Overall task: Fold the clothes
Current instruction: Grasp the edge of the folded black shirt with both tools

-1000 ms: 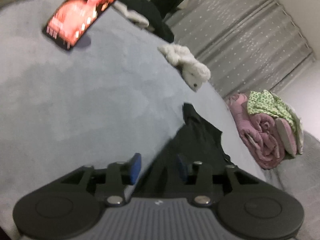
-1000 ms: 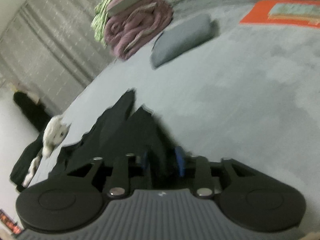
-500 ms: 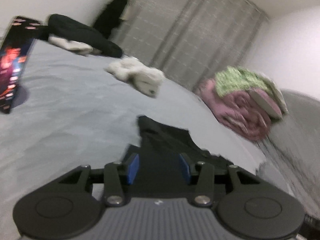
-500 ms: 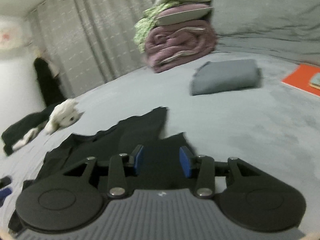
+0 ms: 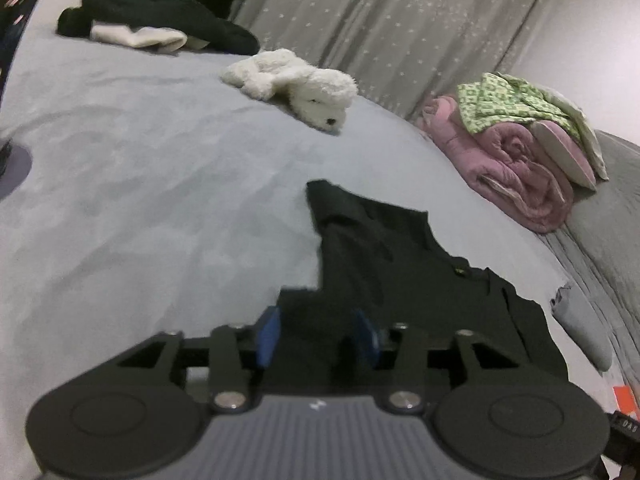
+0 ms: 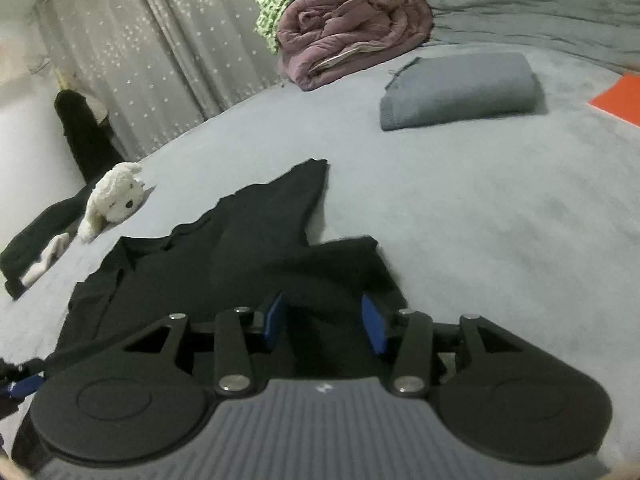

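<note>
I'm looking at the black garment [image 5: 400,280] lying spread on the grey bed cover [image 5: 140,200], one sleeve reaching toward the far side. My left gripper [image 5: 318,334] and right gripper [image 6: 326,322] are both hovering at its near edge, their jaws having just been opening to a middling gap with dark cloth between the blue pads, though I cannot tell whether either is pinching it. Beyond are lying a white plush toy [image 5: 296,84], a folded grey cloth [image 6: 460,88] and a pink rolled quilt [image 6: 352,28].
</note>
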{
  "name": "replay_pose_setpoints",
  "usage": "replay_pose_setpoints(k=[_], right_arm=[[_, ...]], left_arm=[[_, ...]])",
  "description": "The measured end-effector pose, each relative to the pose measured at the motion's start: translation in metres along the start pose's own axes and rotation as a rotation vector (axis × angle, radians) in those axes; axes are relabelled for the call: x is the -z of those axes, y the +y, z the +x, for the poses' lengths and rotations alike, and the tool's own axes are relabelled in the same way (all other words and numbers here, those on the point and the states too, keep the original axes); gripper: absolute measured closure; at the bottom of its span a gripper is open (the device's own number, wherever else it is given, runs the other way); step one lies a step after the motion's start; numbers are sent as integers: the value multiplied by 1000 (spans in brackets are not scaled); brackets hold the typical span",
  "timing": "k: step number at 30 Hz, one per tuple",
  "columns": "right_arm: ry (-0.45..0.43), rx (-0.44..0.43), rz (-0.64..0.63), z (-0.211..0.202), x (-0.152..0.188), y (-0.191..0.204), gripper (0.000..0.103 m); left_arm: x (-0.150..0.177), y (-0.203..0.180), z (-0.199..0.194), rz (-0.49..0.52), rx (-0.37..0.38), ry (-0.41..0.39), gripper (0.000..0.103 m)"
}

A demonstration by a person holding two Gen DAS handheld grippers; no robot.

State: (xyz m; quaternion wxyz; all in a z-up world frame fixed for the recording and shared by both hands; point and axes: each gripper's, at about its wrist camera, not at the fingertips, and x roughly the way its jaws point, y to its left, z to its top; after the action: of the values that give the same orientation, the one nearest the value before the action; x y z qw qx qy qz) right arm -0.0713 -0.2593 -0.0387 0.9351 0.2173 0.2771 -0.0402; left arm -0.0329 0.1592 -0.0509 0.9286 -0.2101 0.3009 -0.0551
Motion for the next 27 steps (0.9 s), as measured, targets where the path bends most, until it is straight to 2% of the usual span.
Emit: replay_pose_setpoints(k=[6, 10, 15, 19, 27], right_arm=[[13, -33, -7, 10, -22, 8, 54], [15, -43, -79, 24, -38, 18, 51], [62, -105, -254, 51, -58, 37, 48], [131, -163, -373, 77, -74, 49, 46], [194, -196, -531, 120, -91, 63, 45]], left_arm=[[-24, -4, 19, 69, 24, 27, 47], [-41, -12, 36, 153, 38, 60, 37], [-66, -30, 63, 295, 65, 98, 25], [-84, -45, 88, 410, 83, 127, 22], [-100, -67, 129, 576, 48, 133, 22]])
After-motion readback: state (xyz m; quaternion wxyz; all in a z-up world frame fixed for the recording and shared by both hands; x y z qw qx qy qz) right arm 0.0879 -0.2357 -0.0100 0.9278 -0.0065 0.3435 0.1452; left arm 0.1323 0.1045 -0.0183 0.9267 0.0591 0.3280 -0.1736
